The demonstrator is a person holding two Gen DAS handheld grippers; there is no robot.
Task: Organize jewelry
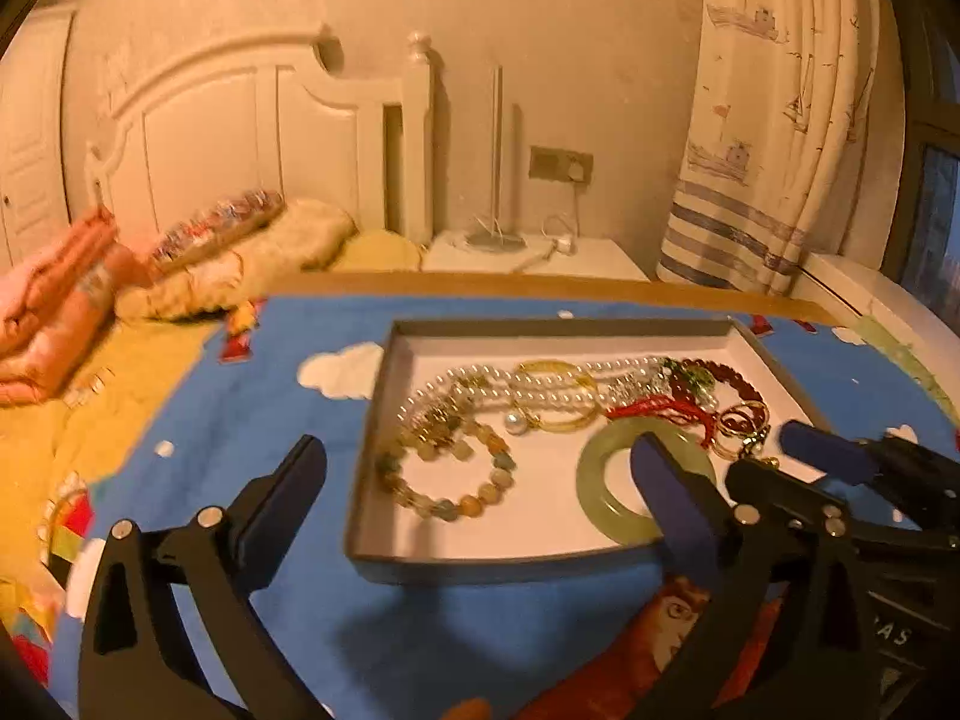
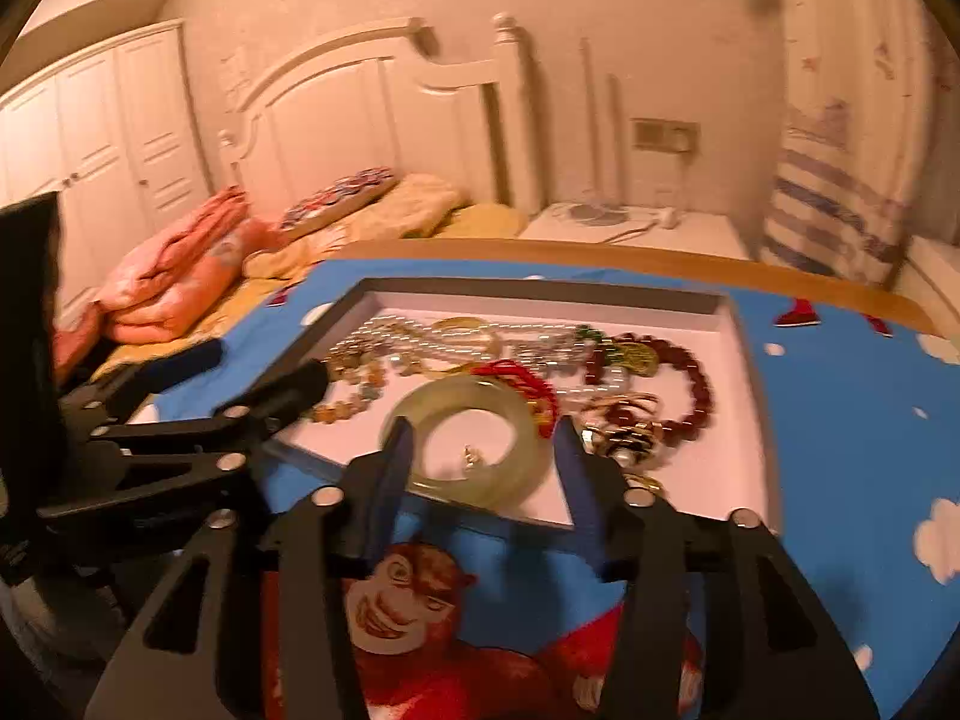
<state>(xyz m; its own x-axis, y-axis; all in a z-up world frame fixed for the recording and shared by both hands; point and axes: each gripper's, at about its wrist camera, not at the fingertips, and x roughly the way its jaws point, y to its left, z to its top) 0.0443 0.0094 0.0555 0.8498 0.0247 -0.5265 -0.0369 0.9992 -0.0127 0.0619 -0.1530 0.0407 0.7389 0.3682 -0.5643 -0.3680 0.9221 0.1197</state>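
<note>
A shallow grey-walled tray (image 1: 384, 396) with a white floor sits on a blue cartoon-print cloth (image 1: 240, 420) and holds all the jewelry. The pale green jade bangle (image 2: 480, 420) lies flat near the tray's front wall. Behind the bangle, toward the far wall, stretch the pearl strands (image 1: 540, 387) with a yellow translucent bangle (image 1: 561, 396) lying on them. Left of the jade bangle lies a beaded bracelet (image 1: 450, 480) of mixed pale stones. Right of it lie a red cord tassel (image 2: 522, 384), a dark red bead bracelet (image 2: 690, 378) and a cluster of gold rings (image 2: 630, 426).

The left gripper (image 1: 480, 468) tilts down toward the tray, its jaws spread wide and empty, one finger over the cloth left of the tray, the other in front of the jade bangle. The right gripper (image 2: 486, 450) tilts down over the tray's front wall; its jaws are parted to either side of the jade bangle, and whether the pads touch it cannot be told.
</note>
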